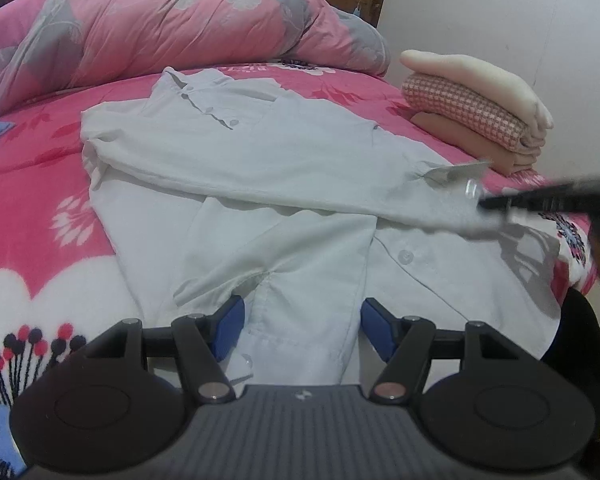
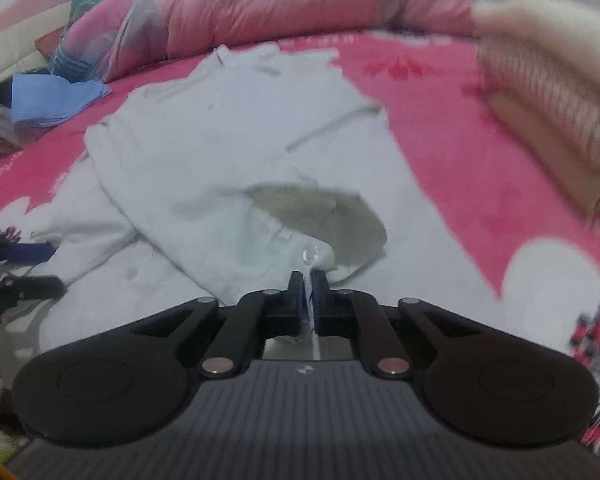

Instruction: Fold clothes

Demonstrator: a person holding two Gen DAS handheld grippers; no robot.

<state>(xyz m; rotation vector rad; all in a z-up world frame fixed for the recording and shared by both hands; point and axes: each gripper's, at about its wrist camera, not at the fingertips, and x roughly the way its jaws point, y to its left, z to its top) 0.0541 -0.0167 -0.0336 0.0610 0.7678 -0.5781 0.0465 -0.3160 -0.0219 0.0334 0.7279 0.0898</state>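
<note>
A white button-up shirt (image 1: 252, 168) lies spread on the pink floral bedspread (image 1: 40, 184), collar toward the far side. One sleeve (image 1: 260, 188) is drawn across the body toward the right. My right gripper (image 2: 308, 276) is shut on that sleeve's cuff (image 2: 300, 252), held just above the shirt; the same gripper shows in the left wrist view as a dark arm (image 1: 540, 200) at the cuff. My left gripper (image 1: 302, 316) is open, its blue pads on either side of the other sleeve's cuff (image 1: 300, 320) near the bed's front edge.
A stack of folded clothes (image 1: 480, 116), cream on top of pink check, sits at the right of the bed. A rolled pink and grey quilt (image 1: 160, 28) lies along the far side. Blue cloth (image 2: 56, 96) lies at the far left. A wall and door stand behind.
</note>
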